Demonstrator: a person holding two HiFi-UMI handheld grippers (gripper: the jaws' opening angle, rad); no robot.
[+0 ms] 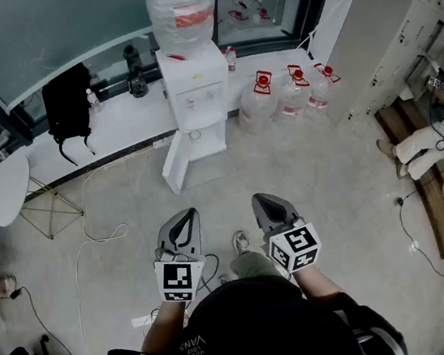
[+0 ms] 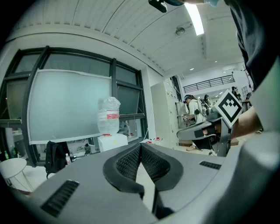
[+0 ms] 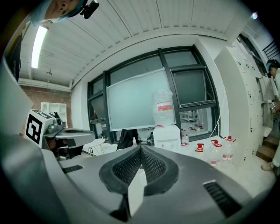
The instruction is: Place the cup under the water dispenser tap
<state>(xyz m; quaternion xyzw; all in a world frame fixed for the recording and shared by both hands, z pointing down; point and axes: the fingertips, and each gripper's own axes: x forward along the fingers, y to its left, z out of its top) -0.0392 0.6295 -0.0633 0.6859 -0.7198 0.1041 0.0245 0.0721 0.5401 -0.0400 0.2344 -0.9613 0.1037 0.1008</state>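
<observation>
Head view: a white water dispenser (image 1: 191,95) stands at 12 o'clock, topped by a clear bottle (image 1: 181,6) whose red label is unreadable. Whether a cup sits there cannot be told.

Left gripper view: the left hand-held gripper (image 2: 141,147) is closed and empty.

Right gripper view: the right hand-held gripper (image 3: 141,148) is closed and empty, with the dispenser at 1 o'clock.

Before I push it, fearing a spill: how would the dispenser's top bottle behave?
The bottle looks crinkled and thin-walled, so it probably dents easily. Perched high on the narrow dispenser, it could make the stack top-heavy and tippy.
</observation>
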